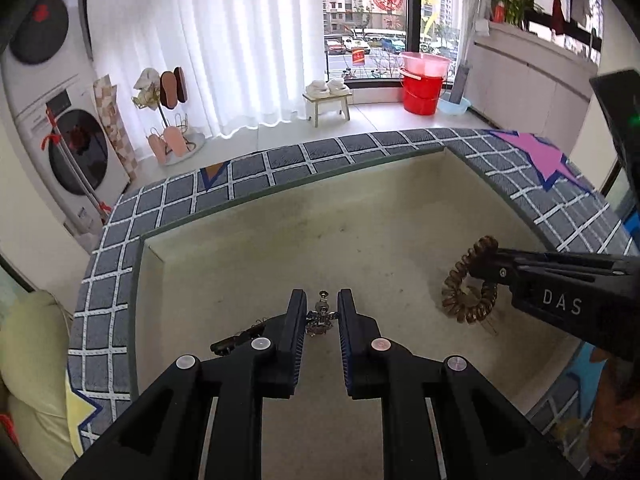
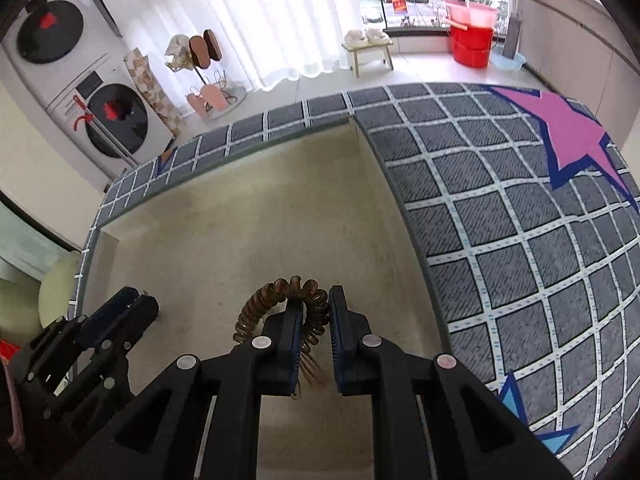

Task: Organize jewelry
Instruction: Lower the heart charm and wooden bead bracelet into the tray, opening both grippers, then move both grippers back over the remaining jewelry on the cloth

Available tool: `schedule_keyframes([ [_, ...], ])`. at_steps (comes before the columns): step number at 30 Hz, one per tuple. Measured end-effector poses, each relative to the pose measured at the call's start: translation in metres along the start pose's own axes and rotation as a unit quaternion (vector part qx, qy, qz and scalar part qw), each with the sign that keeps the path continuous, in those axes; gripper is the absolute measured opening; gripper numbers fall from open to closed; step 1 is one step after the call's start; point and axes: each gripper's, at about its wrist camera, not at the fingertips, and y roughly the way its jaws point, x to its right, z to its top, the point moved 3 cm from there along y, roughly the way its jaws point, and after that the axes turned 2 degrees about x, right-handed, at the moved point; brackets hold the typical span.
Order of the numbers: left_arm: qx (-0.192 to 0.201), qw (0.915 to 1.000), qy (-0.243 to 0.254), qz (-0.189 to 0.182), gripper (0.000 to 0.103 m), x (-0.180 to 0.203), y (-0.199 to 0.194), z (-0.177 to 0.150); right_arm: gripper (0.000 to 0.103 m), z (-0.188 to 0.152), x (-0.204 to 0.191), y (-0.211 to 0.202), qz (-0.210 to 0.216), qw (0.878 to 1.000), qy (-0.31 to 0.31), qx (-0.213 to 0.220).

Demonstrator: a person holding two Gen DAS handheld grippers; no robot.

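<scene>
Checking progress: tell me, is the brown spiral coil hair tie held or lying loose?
Held: the brown spiral coil hair tie hangs clamped in the right hand-held gripper.

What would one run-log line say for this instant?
left gripper: holds small metal ornament | right gripper: holds brown spiral hair tie | both above beige tray

Both tongs, left [image 1: 322, 300] and right [image 2: 316, 300], angle downward, jaws nearly closed.
</scene>
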Motion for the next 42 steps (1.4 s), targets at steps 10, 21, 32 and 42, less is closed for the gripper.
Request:
schedule_keyframes([
  [10,0.013,0.9995,-0.02,0.019,0.031,-0.012,-0.01,0.001,0.062,0.008,-0.011,-0.017,0.006,1.0,-0.003,0.015],
  [21,0.038,0.9982,-0.041,0.019,0.031,-0.027,-0.041,0.002,0.07,-0.011,-0.011,-0.069,0.041,0.998,0.026,0.044],
  [32,0.077,0.9948,-0.063,0.018,0.103,-0.038,-0.111,-0.03,0.083,-0.058,-0.017,-0.117,0.05,0.997,0.015,0.051],
  [42,0.081,0.9947,-0.051,0.038,0.103,-0.042,-0.158,-0.085,0.103,-0.098,-0.029,-0.172,0.058,0.993,0.022,0.099],
])
